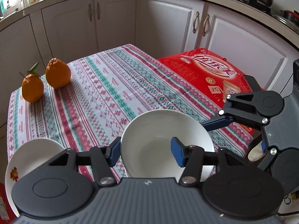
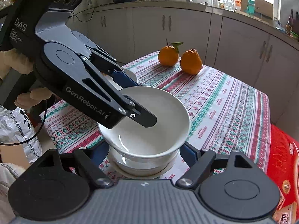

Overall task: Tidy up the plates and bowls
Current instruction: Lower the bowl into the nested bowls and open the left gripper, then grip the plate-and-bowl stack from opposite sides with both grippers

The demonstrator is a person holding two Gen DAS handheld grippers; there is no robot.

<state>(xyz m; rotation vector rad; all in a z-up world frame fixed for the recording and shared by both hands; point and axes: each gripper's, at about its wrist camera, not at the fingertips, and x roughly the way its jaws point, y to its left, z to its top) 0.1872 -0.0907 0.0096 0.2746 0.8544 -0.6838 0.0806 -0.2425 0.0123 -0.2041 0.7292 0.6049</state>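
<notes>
A plain white bowl [image 1: 160, 130] sits on a stack of white dishes [image 2: 138, 166] on the patterned tablecloth [image 1: 104, 93]. My left gripper [image 1: 147, 152] straddles the bowl's left rim, one finger outside and one inside; in the right wrist view its finger [image 2: 143, 118] reaches into the bowl [image 2: 158, 112]. My right gripper [image 2: 143, 152] is wide open around the bowl's base, and it shows at the right in the left wrist view [image 1: 233, 119]. A second white bowl with a red flower print [image 1: 28, 160] stands at the left.
Two oranges [image 1: 46, 82] sit at the table's far left corner. A red package [image 1: 209, 74] lies beside the table on the right. White kitchen cabinets [image 1: 115, 18] run behind. A printed plastic bag [image 2: 20, 130] is at the left of the right wrist view.
</notes>
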